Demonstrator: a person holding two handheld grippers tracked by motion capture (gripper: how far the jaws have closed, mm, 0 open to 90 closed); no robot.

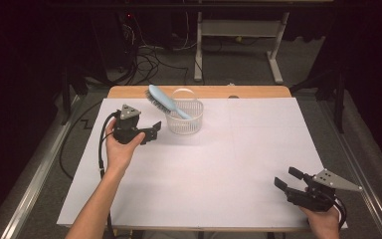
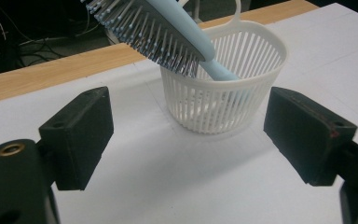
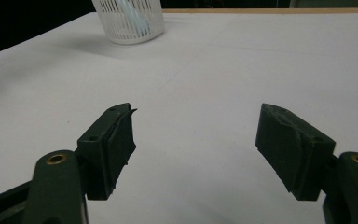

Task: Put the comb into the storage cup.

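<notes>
A light blue hairbrush leans in a white slotted basket at the table's far middle, handle down inside, bristle head sticking out up and to the left. In the left gripper view the hairbrush slants over the basket just ahead of the jaws. My left gripper hovers a little left of the basket, open and empty. My right gripper rests near the front right corner, open with nothing between its jaws; its view shows the basket far off.
A white sheet covers the wooden table, whose far edge shows bare wood. Beyond it stand a desk frame and loose cables on the floor. A metal rail runs along the left side.
</notes>
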